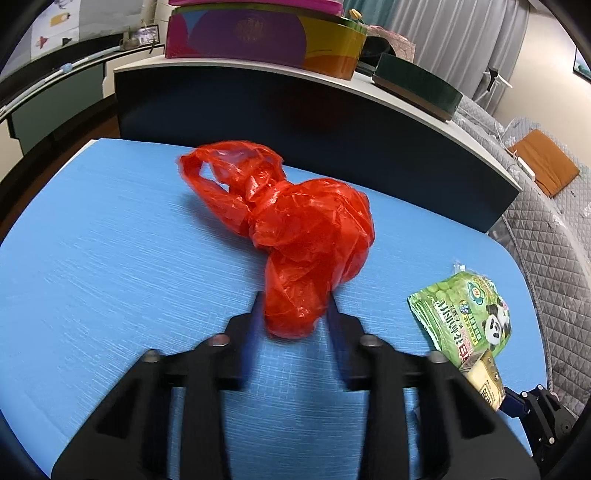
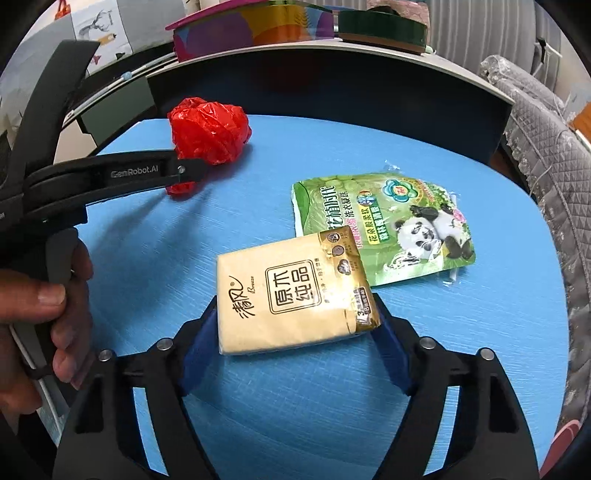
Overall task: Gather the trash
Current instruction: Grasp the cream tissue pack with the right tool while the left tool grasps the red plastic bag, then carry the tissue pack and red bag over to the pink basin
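A crumpled red plastic bag [image 1: 295, 229] lies on the blue table [image 1: 92, 240]. My left gripper [image 1: 294, 308] is shut on the bag's near end, its blue fingers pressing both sides. In the right wrist view the bag [image 2: 210, 133] sits at the far left with the left gripper [image 2: 184, 171] on it. My right gripper [image 2: 295, 325] is shut on a tan tissue pack [image 2: 291, 291], held by its two sides just above the table. A green panda-print pouch [image 2: 388, 225] lies flat just behind the pack; it also shows in the left wrist view [image 1: 465, 314].
A dark partition [image 1: 295, 122] with a white ledge runs along the table's far edge, carrying colourful boxes [image 1: 258, 33] and a green tin [image 1: 417, 85]. A grey quilted sofa [image 1: 546, 221] stands to the right. The person's hand [image 2: 33, 314] holds the left gripper's handle.
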`<state>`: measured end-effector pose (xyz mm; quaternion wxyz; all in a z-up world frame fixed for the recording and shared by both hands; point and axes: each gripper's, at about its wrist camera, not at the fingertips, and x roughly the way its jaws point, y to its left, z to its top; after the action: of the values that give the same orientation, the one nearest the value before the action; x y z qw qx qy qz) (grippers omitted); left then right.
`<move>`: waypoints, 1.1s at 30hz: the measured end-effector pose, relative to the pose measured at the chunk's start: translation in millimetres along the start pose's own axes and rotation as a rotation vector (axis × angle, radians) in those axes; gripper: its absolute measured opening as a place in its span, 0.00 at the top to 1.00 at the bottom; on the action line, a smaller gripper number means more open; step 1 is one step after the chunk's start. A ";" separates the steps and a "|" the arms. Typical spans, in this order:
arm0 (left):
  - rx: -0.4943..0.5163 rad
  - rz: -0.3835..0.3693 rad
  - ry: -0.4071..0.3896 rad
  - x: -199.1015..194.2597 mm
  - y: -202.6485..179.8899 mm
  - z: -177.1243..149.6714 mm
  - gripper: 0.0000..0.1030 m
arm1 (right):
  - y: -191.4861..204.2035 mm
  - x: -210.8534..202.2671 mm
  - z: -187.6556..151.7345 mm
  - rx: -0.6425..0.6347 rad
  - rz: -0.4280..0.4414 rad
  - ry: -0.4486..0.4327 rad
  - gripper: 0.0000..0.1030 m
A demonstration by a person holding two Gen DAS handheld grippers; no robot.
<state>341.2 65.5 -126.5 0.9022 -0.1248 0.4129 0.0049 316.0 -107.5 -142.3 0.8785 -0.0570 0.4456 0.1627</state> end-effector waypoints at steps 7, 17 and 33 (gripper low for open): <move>-0.007 -0.008 -0.027 -12.2 -6.1 2.4 0.77 | -8.4 -14.2 -1.9 0.033 -0.019 -0.021 0.29; 0.042 -0.033 -0.097 -48.2 -37.3 1.9 0.78 | -17.2 -59.8 -3.8 0.041 -0.093 -0.084 0.29; 0.124 -0.080 -0.164 -103.6 -68.6 -26.6 0.81 | -45.9 -138.4 -38.5 0.112 -0.197 -0.177 0.28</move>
<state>260.8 2.7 -50.7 0.9385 -0.0843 0.3317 -0.0466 225.9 -192.6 -56.4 0.9278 -0.0369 0.3671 0.0551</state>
